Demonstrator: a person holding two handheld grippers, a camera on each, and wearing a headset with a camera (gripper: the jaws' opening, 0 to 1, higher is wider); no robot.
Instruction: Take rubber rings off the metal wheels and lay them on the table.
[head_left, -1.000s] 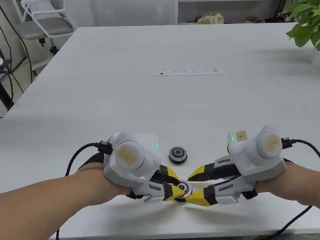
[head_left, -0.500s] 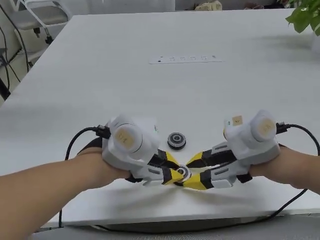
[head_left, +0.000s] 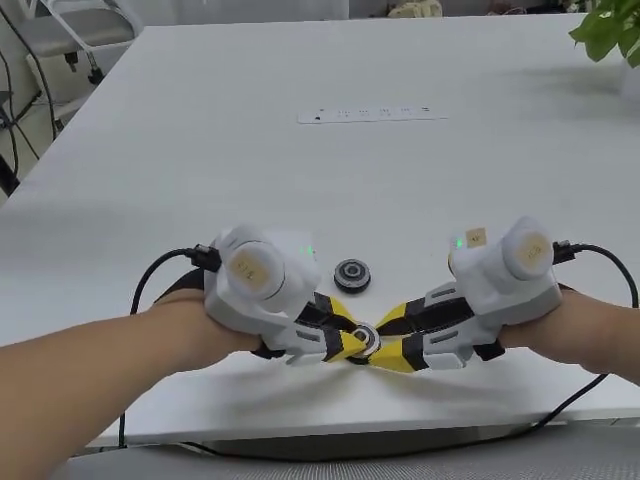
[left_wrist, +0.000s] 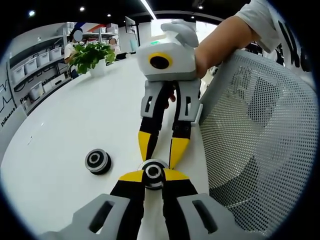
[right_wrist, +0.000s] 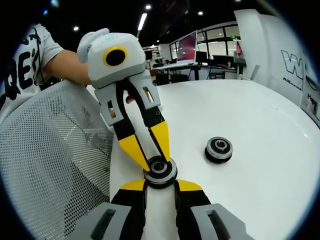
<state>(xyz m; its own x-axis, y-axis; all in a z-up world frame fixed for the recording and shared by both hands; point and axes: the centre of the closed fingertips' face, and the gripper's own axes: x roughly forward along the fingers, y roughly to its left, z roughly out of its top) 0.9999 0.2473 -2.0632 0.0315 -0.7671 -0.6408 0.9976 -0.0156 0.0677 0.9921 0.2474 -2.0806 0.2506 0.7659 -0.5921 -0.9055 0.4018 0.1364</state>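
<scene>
A small metal wheel with a black rubber ring (head_left: 363, 340) is held just above the white table (head_left: 300, 180), near its front edge. My left gripper (head_left: 349, 343) and my right gripper (head_left: 386, 351) meet nose to nose, and both are shut on this wheel. In the left gripper view the wheel (left_wrist: 152, 172) sits between my left gripper's (left_wrist: 152, 176) yellow tips, with the right gripper (left_wrist: 161, 150) reaching in from above. In the right gripper view the wheel (right_wrist: 160, 171) is pinched the same way. A second wheel (head_left: 352, 274) lies flat on the table just behind.
The table's front edge runs close under both hands. A mesh chair back (left_wrist: 250, 125) stands right behind that edge. A white strip (head_left: 372, 115) lies mid-table, a plant (head_left: 610, 25) is at the far right corner, and a chair (head_left: 60, 25) stands far left.
The head camera has tilted, so the picture has shifted. Both grippers still hold the same wheel in much the same spot. The second wheel has not moved.
</scene>
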